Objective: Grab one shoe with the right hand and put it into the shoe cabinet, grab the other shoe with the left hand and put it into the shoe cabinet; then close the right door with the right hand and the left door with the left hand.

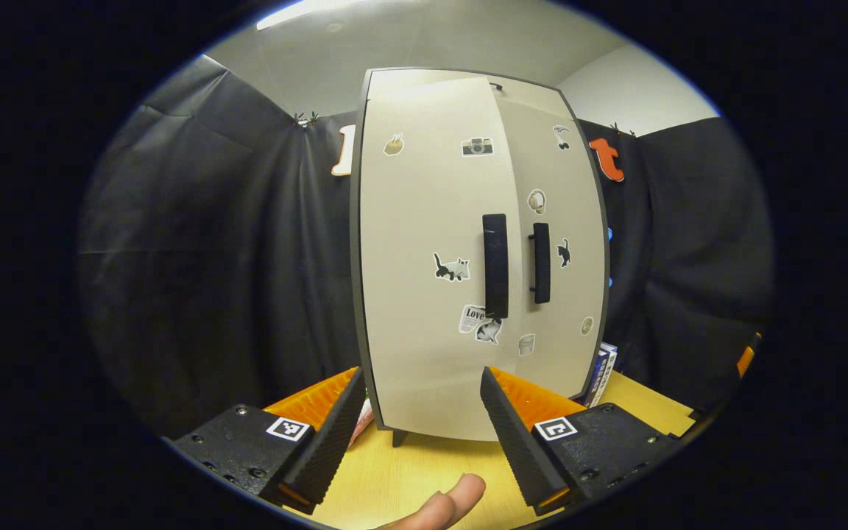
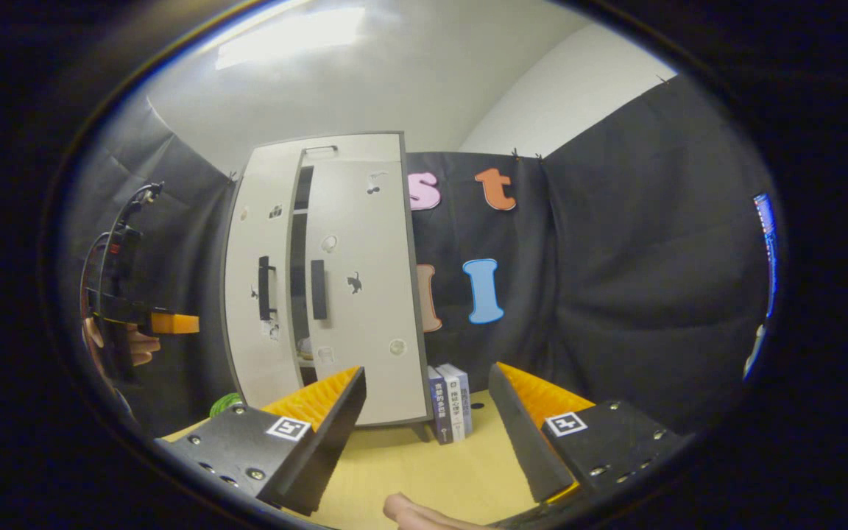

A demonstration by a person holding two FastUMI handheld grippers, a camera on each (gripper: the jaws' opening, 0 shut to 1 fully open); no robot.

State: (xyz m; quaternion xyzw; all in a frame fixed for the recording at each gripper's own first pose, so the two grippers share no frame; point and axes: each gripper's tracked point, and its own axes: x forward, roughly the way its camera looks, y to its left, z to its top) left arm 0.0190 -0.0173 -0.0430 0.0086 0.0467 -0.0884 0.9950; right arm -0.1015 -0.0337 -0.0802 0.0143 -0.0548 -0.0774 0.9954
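Two doors, one still ajar

Your left gripper (image 1: 420, 442) stands wide open and empty, facing the tall pale two-door shoe cabinet (image 1: 468, 258); its left door (image 1: 424, 280) sits ajar straight ahead. Your right gripper (image 2: 424, 434), also open and empty, hangs right of it.

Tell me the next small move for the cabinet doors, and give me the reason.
Probably push the left door the rest of the way shut with the left hand-held gripper. In the right gripper view a dark gap remains between it and the right door, which looks flush with the shoe cabinet. The left hand-held gripper faces that door, open and holding nothing; the right hand-held gripper is open too.
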